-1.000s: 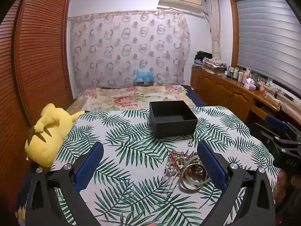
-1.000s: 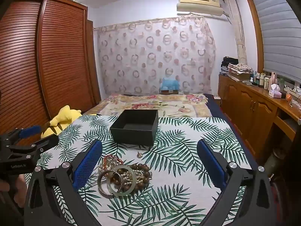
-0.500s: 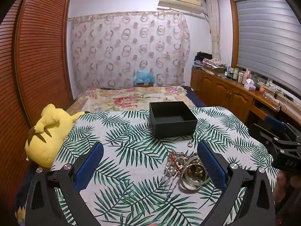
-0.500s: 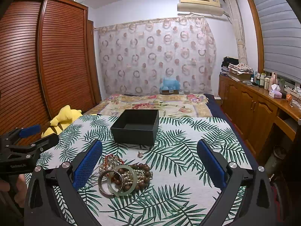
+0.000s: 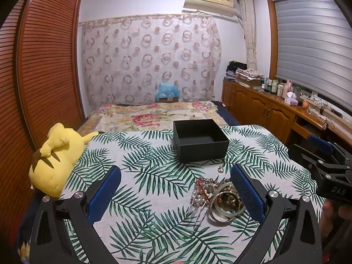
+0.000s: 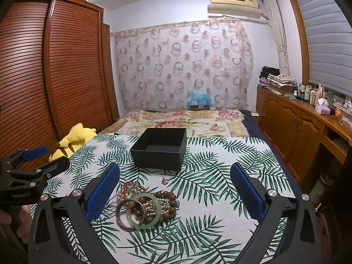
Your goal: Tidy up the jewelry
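A heap of jewelry (image 6: 143,206) lies on the palm-leaf cloth: bangles, brown beads, pearl strands. In the left wrist view the jewelry heap (image 5: 216,198) sits just inside the right finger. A small pendant (image 6: 164,180) lies apart, between the heap and an open black box (image 6: 160,148), which looks empty. The black box (image 5: 200,139) stands beyond the heap. My left gripper (image 5: 176,187) is open and holds nothing. My right gripper (image 6: 175,186) is open too, above the cloth, the heap near its left finger. Each gripper shows at the other view's edge.
A yellow plush toy (image 5: 56,154) lies at the table's left edge. The cloth-covered table (image 6: 220,176) ends at a floral bed (image 6: 180,121) behind. Wooden cabinets (image 6: 297,127) with bottles run along the right; a slatted wardrobe (image 6: 44,77) stands at left.
Both cameras have shifted slightly; the jewelry heap sits a touch lower and nearer in both views. Both grippers stay open and nothing has been picked up.
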Motion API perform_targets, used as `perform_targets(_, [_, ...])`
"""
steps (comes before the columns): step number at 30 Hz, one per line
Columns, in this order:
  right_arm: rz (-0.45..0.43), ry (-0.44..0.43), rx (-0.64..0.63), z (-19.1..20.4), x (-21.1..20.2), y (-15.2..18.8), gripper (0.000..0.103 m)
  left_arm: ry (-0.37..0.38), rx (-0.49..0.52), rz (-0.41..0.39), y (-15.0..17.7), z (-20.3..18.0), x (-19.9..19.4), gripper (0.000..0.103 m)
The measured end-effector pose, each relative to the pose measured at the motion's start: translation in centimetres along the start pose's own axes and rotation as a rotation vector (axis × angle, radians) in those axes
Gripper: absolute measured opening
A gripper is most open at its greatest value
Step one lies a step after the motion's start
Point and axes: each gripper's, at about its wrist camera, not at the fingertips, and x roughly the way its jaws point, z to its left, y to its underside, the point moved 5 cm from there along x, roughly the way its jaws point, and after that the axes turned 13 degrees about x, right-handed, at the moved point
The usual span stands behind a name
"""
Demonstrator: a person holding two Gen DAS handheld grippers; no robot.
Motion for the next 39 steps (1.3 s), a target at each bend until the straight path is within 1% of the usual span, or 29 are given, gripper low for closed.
perform_targets(39, [-0.006,-0.008,-0.003,0.32,-0.28,-0.23,0.101,0.005,0.004,-0.01,-0.05,-0.3,-0.41,0.097])
